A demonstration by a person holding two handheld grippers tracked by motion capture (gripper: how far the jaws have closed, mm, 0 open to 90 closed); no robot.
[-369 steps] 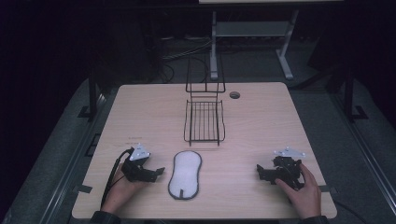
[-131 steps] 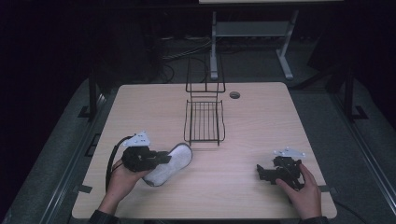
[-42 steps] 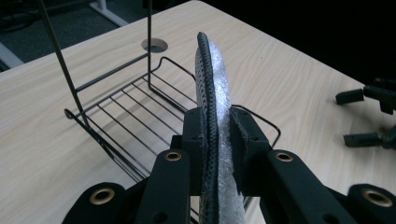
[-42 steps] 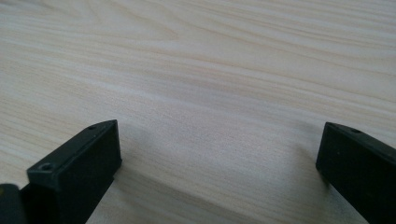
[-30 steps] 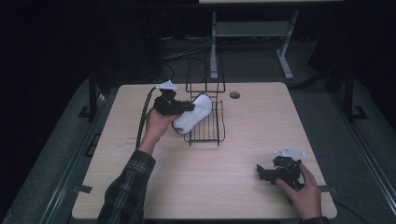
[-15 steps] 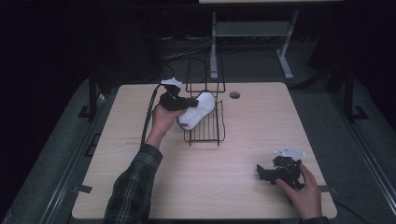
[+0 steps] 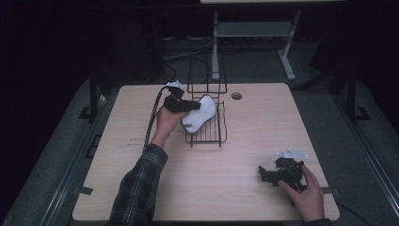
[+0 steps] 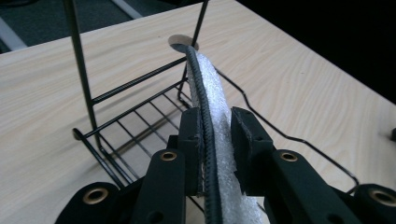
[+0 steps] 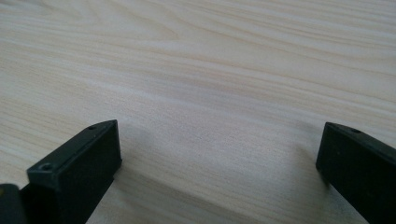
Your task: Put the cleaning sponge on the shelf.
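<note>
A white foam pad (image 7: 200, 115) with a black beaded rim stands on edge over the left side of a black wire rack (image 7: 207, 136). My left gripper (image 7: 188, 107) comes in from the rack's left and is shut on it. In the left gripper view the pad (image 8: 208, 79) runs between the pads of my left gripper (image 8: 215, 116), above the rack's wires (image 8: 135, 84). The jaws have just been opening a little, and both still touch the pad. My right gripper (image 7: 264, 175) rests open on the table at the front right. Bare wood lies between the fingers of my right gripper (image 9: 219, 135).
The wooden table (image 7: 254, 132) has a round cable hole (image 7: 236, 95) just right of the rack's tall back frame. A metal stand and cables sit on the dark floor behind the table. A plaid sleeve reaches in from the front left.
My left hand has carried the pad a little to the right and down into the rack. Before that, it lifted the pad from the table's front. The right gripper has stayed still.
</note>
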